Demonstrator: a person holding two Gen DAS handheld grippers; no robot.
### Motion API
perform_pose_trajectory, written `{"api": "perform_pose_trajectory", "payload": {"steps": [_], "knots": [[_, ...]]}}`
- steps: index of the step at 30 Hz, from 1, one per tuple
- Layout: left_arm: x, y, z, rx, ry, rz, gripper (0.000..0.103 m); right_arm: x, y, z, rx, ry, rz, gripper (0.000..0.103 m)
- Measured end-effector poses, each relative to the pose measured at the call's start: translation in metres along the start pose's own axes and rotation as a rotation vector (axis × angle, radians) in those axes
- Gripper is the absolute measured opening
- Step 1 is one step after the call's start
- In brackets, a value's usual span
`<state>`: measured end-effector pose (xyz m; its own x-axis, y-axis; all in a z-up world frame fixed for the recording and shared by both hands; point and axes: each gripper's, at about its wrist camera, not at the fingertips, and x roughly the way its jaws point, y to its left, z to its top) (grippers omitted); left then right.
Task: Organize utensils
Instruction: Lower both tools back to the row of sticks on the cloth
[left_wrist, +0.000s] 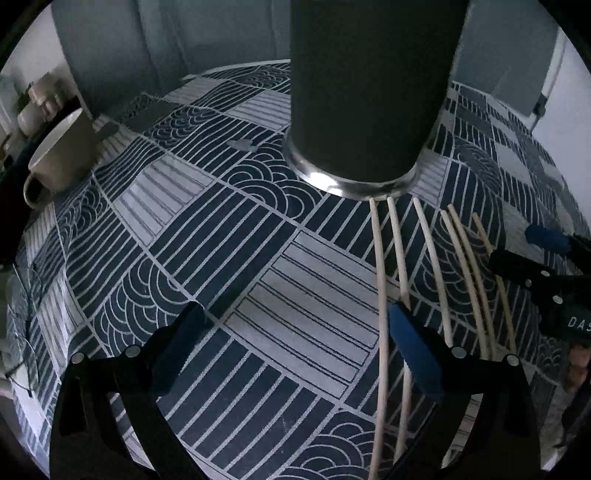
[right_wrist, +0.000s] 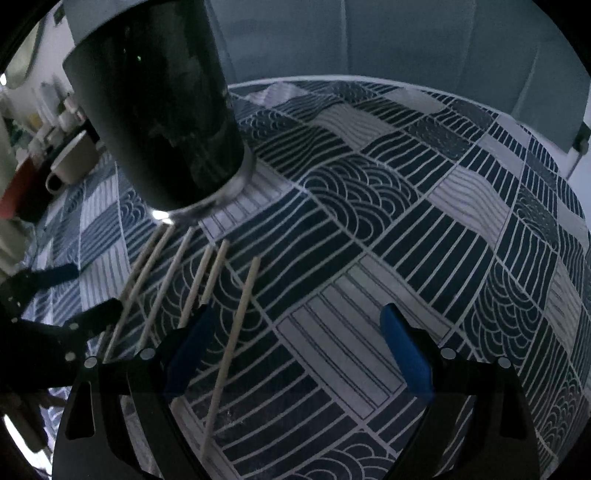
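Pale wooden chopsticks (left_wrist: 430, 258), six thin round sticks, lie fanned on the cloth-covered surface (left_wrist: 207, 266), their far tips close to the base of a dark tumbler (left_wrist: 369, 92). We see the tumbler as a smooth tapered cylinder with a shiny metal band at its foot, standing upright at 12 o'clock in the left wrist view and at 10 o'clock in the right. The cloth is navy with white lines: straight stripes and scalloped arcs in square patches.

Our left hand-held gripper (left_wrist: 295, 332) hangs spread wide above the cloth, its blue pads apart, the right pad over two chopsticks, holding nothing. Our right hand-held gripper (right_wrist: 295, 339) is equally spread and empty, with one chopstick running between its fingers near the left pad.

Only the left view shows the cream mug (left_wrist: 62, 155) large and clear at 9 o'clock, glossy, with a loop handle; the right view shows it small and far off. Each view catches the other gripper at its edge, at 3 o'clock and 8 o'clock.
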<state>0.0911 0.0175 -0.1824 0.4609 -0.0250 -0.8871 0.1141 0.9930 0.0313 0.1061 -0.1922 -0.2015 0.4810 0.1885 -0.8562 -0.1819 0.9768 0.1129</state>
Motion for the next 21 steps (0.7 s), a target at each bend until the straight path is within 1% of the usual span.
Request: {"api": "perform_pose_trajectory", "payload": {"steps": [2,5,8,10,11,12,13,14,15,16,18,19,20,21], "knots": [[0.001,0.001,0.000,-0.004,0.000,0.002,0.098,0.001,0.002,-0.001,-0.016,0.004,-0.013,0.086],[0.001,-0.001,0.000,-0.014,-0.006,0.011,0.099,0.004,0.010,-0.002,-0.060,0.015,-0.068,0.087],[0.002,-0.002,0.000,-0.022,0.015,0.019,0.099,0.005,0.007,-0.001,-0.026,0.046,-0.072,0.087],[0.003,-0.002,0.002,-0.016,0.047,0.014,0.099,0.005,0.009,0.000,-0.036,0.061,-0.071,0.081],[0.003,-0.002,0.003,-0.012,0.060,0.010,0.098,0.002,0.011,0.001,-0.055,0.055,-0.061,0.065],[0.004,-0.002,0.004,-0.009,0.068,0.006,0.096,-0.001,0.014,0.001,-0.074,0.053,-0.052,0.045],[0.003,-0.003,0.004,0.000,0.070,-0.001,0.093,-0.002,0.016,0.001,-0.081,0.058,-0.044,0.036],[0.002,-0.004,0.004,0.010,0.067,-0.007,0.084,-0.002,0.018,0.002,-0.088,0.067,-0.037,0.015],[-0.001,-0.005,0.005,0.019,0.055,-0.015,0.065,-0.002,0.020,0.002,-0.091,0.072,-0.039,0.009],[-0.004,-0.005,0.006,0.018,0.048,-0.018,0.053,-0.002,0.020,0.003,-0.092,0.077,-0.042,0.008],[-0.004,-0.005,0.009,0.022,0.063,-0.033,0.017,-0.001,0.016,0.004,-0.066,0.090,-0.030,0.007],[-0.004,-0.005,0.010,0.038,0.068,-0.043,0.009,-0.001,0.014,0.005,-0.054,0.097,-0.025,0.007],[-0.003,-0.004,0.011,0.047,0.076,-0.057,0.007,0.000,0.012,0.006,-0.038,0.106,-0.017,0.006],[-0.003,-0.001,0.011,0.034,0.082,-0.065,0.005,0.000,0.009,0.007,-0.016,0.117,-0.005,0.006]]}}
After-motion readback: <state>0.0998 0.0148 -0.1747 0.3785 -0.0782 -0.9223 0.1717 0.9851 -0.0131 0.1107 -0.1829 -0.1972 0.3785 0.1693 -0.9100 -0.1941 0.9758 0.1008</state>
